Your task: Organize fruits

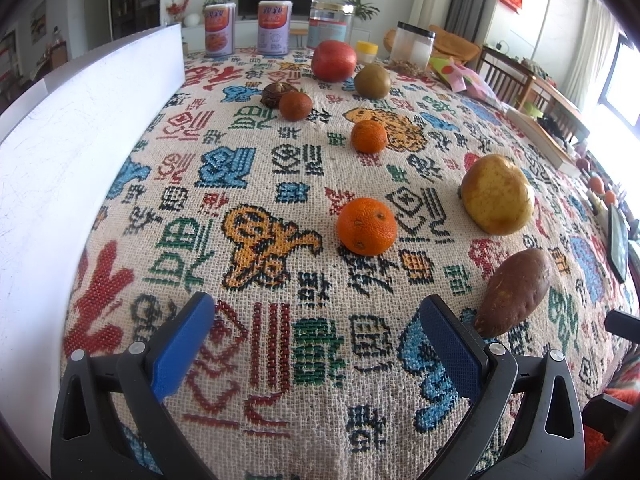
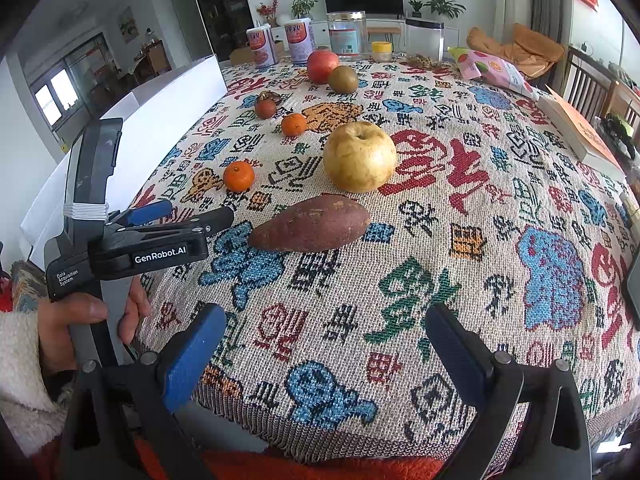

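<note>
Left gripper (image 1: 316, 340) is spread wide with nothing between its blue pads, hovering low over the patterned tablecloth (image 1: 280, 380). From my left wrist cam, the closest thing is the sweet potato (image 1: 514, 292), lying just beside the right-hand pad and angled away from it. Ahead and slightly right of center sits the nearest orange (image 1: 366, 226), and further right of that the big yellow pear (image 1: 498, 194). Going further out in front I've got a smaller orange (image 1: 369, 136), a dark reddish fruit (image 1: 295, 106) touching a brown one (image 1: 276, 94) behind it, then a red apple (image 1: 333, 60) with a kiwi (image 1: 372, 81) right next to it. Way at the back edge stand two cans (image 1: 246, 28) and a couple of clear jars (image 1: 412, 46). A white board (image 1: 80, 128) runs along the left side.

Right gripper (image 2: 322, 354) is the same story on its own cam: wide apart, holding nothing, parked near the table's front edge. The sweet potato (image 2: 310, 224) lies straight ahead of it, the pear (image 2: 359, 157) just behind that, and an orange (image 2: 239, 176) off to the front-left. More fruit trails away toward the cans. I can also see the left gripper (image 2: 192, 216) off to the left, side on, in the person's hand (image 2: 80, 320), fingers parted over the cloth.
</note>
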`<action>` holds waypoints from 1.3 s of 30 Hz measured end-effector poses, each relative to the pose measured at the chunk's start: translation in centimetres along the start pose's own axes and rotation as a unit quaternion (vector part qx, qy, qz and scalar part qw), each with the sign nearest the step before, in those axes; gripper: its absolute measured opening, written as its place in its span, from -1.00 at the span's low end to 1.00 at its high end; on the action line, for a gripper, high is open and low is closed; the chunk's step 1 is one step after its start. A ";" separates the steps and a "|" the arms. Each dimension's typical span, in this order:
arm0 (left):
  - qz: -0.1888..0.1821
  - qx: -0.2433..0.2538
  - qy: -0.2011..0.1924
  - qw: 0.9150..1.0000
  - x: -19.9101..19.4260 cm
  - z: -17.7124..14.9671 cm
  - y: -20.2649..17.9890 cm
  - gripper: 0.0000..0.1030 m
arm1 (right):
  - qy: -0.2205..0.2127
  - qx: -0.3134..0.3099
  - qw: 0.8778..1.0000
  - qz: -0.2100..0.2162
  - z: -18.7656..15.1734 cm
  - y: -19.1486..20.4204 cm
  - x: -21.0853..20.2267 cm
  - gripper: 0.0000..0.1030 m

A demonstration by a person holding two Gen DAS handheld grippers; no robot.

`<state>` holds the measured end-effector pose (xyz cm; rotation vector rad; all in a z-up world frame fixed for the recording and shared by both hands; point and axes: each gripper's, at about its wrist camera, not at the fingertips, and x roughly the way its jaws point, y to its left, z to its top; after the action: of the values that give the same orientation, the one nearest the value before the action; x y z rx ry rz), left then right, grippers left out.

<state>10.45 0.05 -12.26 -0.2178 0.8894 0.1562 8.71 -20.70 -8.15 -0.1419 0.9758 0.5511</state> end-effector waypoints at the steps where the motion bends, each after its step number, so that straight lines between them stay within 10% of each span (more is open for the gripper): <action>1: 0.000 0.000 0.000 1.000 0.0 0.0 0.0 0.98 | 0.000 0.000 1.000 0.000 0.0 0.0 0.0 0.93; 39: -0.051 -0.037 -0.005 0.998 -0.3 0.5 1.5 0.98 | -0.007 -0.009 1.000 -0.011 0.1 0.7 0.1 0.93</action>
<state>10.26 1.58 -11.89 -0.3300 0.8604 0.0950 8.46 -20.02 -8.04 -0.1639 0.9543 0.5392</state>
